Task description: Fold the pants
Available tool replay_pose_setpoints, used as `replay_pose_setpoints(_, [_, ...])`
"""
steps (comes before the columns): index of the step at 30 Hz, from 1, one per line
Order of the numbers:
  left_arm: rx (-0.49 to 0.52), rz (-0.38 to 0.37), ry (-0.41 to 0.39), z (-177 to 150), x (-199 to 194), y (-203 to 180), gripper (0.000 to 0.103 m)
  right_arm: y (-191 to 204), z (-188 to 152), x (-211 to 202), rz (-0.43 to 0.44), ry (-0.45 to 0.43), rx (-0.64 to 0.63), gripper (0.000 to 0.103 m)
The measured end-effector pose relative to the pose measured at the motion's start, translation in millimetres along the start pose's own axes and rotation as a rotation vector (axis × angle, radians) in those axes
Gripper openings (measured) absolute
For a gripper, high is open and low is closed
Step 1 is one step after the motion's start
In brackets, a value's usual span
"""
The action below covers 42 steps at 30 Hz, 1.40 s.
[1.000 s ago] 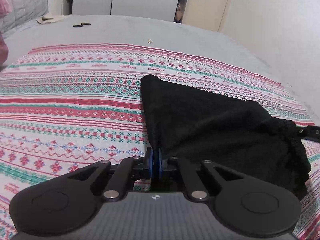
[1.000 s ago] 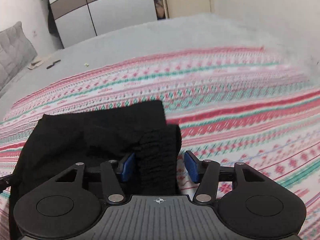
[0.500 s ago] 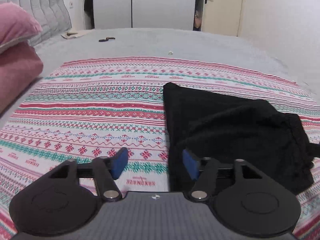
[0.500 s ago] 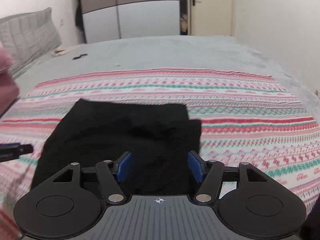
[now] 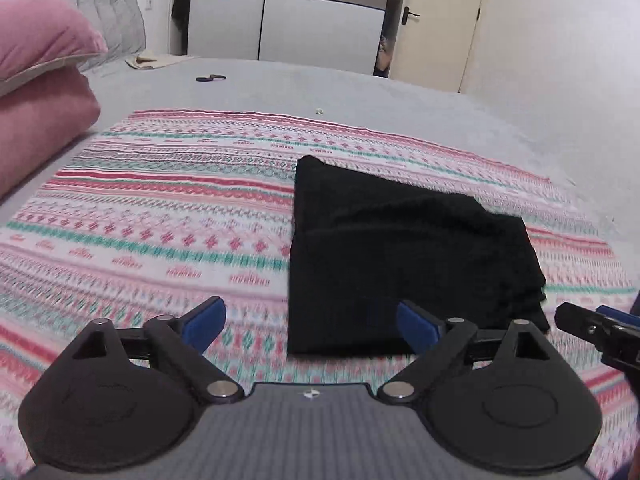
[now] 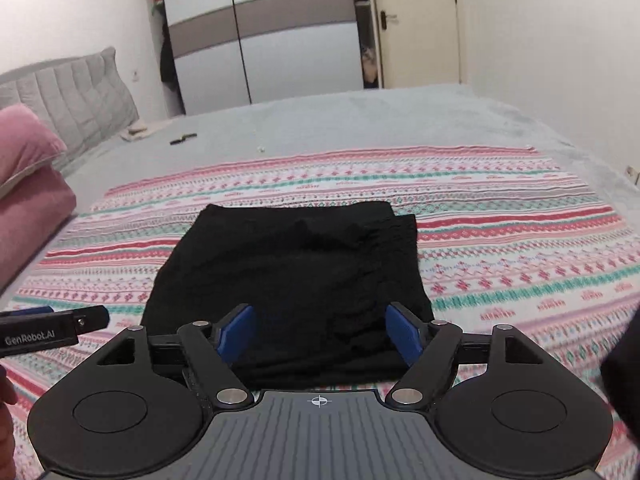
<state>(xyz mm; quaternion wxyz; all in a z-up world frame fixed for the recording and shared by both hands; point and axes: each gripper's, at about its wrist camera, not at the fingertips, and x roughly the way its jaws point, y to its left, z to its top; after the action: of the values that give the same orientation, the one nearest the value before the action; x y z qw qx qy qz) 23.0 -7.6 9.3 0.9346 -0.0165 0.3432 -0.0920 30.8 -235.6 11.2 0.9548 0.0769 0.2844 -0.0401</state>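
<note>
Pants [image 6: 292,272], folded, long axis leftward-rightward

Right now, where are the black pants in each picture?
Left wrist view: the pants lie right of the middle, on the striped blanket.
Right wrist view: the pants lie in the middle, just ahead of the camera, on the same blanket.
Shared landmark: the pink pillow at the left edge in both.

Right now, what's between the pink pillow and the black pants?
Only bare patterned blanket lies between the pillow and the pants, seen in the left wrist view.
</note>
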Motion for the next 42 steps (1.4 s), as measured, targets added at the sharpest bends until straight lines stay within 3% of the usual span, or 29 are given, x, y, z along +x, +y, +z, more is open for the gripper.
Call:
replay_pose_setpoints(8, [-0.011,0.028,-0.007,-51.0,-41.6,8.1,0.103,-0.5,-56.9,-60.9,-0.023,-0.021,-0.002,0.079])
replay_pose_setpoints(12, [0.017,0.056,-0.013,-59.4,-39.0,10.7,0.103,8.2,-75.1,-71.9,-0.016,-0.024,-0.053,0.091])
replay_pose_setpoints(24, [0.024,0.057,0.016,-63.8,-28.8,10.8,0.103,14.8,-81.6,-50.9,-0.008,-0.005,-0.068,0.095])
replay_pose_setpoints(42, [0.007,0.019,0.010,-63.0,-28.9,4.0,0.103,15.3,-83.7,-53.1,-0.016,-0.003,-0.056,0.095])
